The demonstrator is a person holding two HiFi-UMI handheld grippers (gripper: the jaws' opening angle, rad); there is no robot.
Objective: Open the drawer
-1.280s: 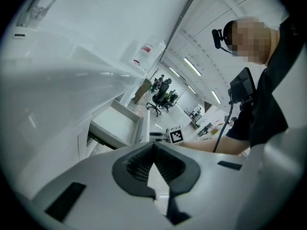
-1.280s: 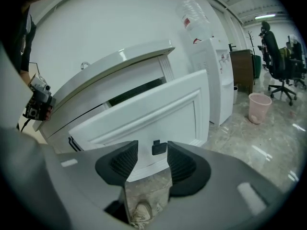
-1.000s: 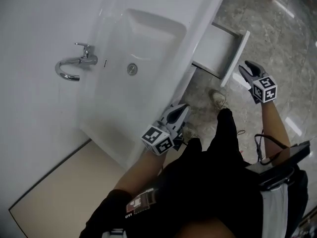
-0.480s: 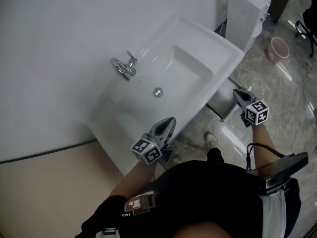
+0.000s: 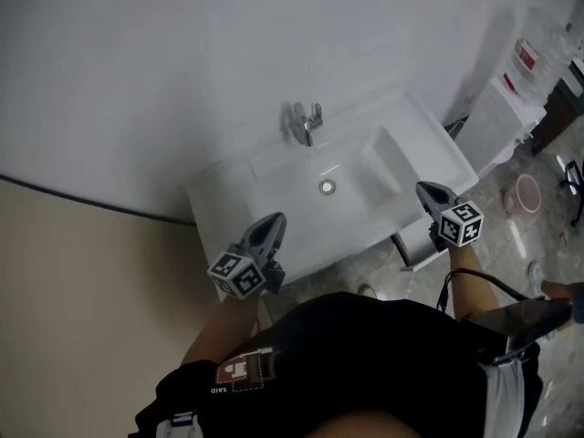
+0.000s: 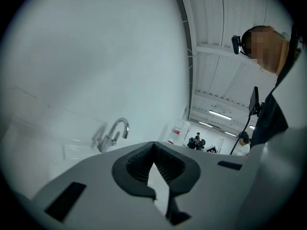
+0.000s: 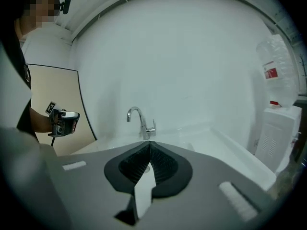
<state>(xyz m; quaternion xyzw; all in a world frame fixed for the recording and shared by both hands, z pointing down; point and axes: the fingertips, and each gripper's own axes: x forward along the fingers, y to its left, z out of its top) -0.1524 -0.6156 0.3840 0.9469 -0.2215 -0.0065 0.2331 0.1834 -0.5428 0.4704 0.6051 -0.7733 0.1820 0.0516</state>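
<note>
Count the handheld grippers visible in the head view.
2. The left gripper is at the front edge of the washbasin, towards its left end; the right gripper is by its front right corner. No others show, and nothing seems to hide one.

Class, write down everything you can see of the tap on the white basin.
The tap looks like polished chrome: a short base, a tall spout that arches over and down toward the bowl, and a single lever beside it. It stands upright at the middle of the back ledge of the basin, close to the white wall. No water shows at its mouth. Only the basin touches it.
</note>
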